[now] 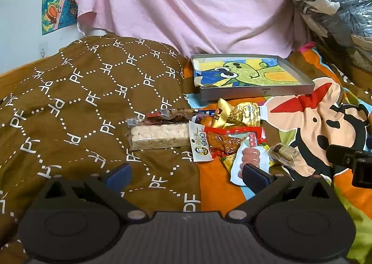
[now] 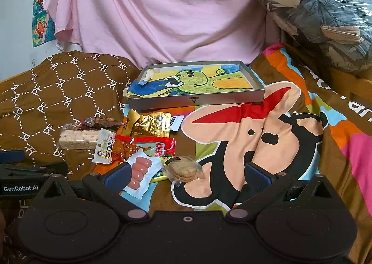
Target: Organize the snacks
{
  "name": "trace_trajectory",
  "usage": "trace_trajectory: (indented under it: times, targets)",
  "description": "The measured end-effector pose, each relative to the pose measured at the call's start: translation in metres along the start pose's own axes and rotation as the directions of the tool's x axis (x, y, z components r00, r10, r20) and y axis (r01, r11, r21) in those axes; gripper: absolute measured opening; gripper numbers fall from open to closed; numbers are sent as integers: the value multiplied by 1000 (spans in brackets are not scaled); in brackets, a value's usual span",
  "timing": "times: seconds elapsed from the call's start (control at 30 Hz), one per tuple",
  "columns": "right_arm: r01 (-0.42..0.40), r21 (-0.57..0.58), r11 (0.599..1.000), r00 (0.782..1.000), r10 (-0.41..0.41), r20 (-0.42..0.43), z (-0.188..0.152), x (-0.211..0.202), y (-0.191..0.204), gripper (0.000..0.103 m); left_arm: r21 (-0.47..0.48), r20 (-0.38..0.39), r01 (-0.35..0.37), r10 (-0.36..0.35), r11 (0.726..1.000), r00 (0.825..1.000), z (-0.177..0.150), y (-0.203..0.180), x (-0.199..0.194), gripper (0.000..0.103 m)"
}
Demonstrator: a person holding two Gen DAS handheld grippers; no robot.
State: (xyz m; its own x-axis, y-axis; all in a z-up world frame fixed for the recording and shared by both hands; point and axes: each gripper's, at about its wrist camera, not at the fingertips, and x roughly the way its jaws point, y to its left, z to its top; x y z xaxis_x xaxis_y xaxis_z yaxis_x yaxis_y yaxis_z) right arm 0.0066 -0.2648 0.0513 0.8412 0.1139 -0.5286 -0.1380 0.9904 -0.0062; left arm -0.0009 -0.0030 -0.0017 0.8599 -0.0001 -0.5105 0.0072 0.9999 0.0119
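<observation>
Snack packets heaped on a bed before a shallow grey box

The left gripper (image 1: 186,174) hovers spread above the brown quilt (image 1: 69,101); the sausage packet (image 1: 250,159) lies just beyond its right finger, the grey box (image 1: 253,94) farther back.

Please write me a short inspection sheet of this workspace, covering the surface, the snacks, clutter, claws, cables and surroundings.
Surface: cartoon bedspread, partly under a brown PF-print quilt.
Job's things: grey tray lined with a frog drawing, no snacks in it; snack pile in front of it, including rice bar, sausage pack, gold packets, biscuit pack.
Clutter: nothing seen.
Claws: left claw open, holding nothing; right claw open, holding nothing.
Cables: nothing seen.
Surroundings: pink sheet hung behind, bagged clothes at right.
</observation>
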Motion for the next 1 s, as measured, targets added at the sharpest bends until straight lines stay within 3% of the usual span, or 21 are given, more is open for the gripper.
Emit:
trace_trajectory:
  times: [1.0]
  targets:
    - [-6, -10, 1000, 1000, 6, 2, -1, 0, 2, 102, -1, -4, 2, -2, 1000, 1000, 1, 2, 0, 103]
